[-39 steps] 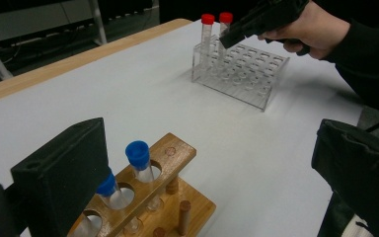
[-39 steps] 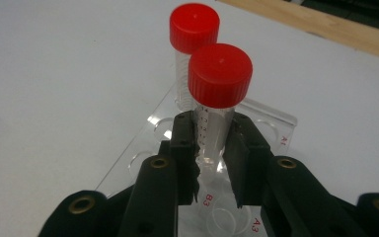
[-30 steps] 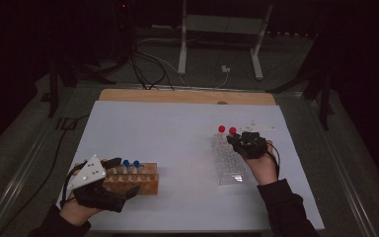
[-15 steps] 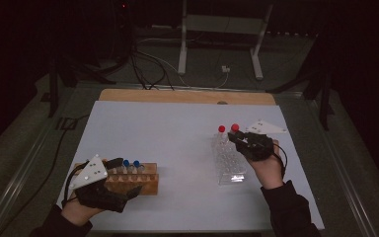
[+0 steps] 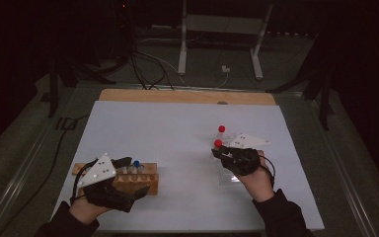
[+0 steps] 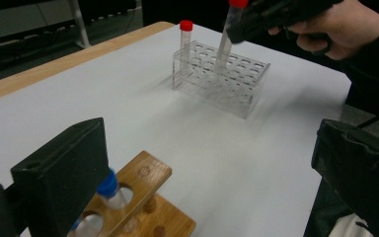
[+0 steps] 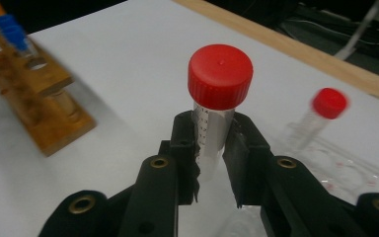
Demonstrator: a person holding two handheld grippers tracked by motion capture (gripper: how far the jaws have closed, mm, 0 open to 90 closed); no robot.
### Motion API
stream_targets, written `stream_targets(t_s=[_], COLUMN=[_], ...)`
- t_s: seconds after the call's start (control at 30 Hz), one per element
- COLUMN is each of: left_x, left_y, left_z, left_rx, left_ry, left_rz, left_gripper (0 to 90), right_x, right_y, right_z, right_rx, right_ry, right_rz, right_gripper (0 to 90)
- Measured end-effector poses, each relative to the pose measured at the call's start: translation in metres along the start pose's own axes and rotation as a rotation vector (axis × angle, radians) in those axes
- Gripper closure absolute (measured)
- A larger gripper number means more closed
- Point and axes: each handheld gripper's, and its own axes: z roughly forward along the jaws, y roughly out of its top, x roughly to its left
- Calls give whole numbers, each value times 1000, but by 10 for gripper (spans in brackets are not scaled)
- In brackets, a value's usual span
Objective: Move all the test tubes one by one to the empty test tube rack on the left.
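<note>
High view: right gripper (image 5: 223,153) clamped on a red-capped tube (image 5: 218,143) over the clear rack (image 5: 228,176) – second red-capped tube (image 5: 221,129) just behind; left gripper (image 5: 139,177) at the wooden rack (image 5: 128,181), jaw gap not discernible.
Left gripper view: own black jaws spread wide, nothing pressed between; wooden rack and blue-capped tube (image 6: 109,185) just beside the left jaw; held tube (image 6: 225,37) raised, tilted, lower end among the clear rack's holes.
Right gripper view: pads (image 7: 185,143) closed on the tube below its red cap – upright; wooden rack at far left.
</note>
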Motion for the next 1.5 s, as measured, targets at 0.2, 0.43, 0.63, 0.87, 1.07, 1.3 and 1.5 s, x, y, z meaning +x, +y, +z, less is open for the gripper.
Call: stream_targets(t_s=[0.2, 0.43, 0.63, 0.87, 1.07, 1.3, 1.5], left_x=[-8, -18, -28, -36, -42, -45, -45], left_y=[6, 15, 24, 34, 40, 42, 42], left_z=[12, 31, 44, 58, 66, 80, 93], left_rx=[7, 20, 20, 9, -9, -7, -6], left_ry=[-30, -79, -114, -135, -147, -119, -110], left_rz=[7, 37, 56, 75, 103, 148, 169], left_gripper=[18, 18, 20, 42, 151, 330, 463], right_x=[16, 33, 44, 53, 62, 68, 71], right_y=[-5, -11, -12, -10, -11, -10, -10], right_z=[0, 1, -1, -3, -2, -2, -2], right_rx=[12, 35, 38, 31, 33, 39, 38], right_ry=[43, 91, 125, 151, 181, 203, 212], right_rz=[-23, -50, -71, -89, -104, -116, -122], right_gripper=[749, 749, 749, 749, 749, 748, 749])
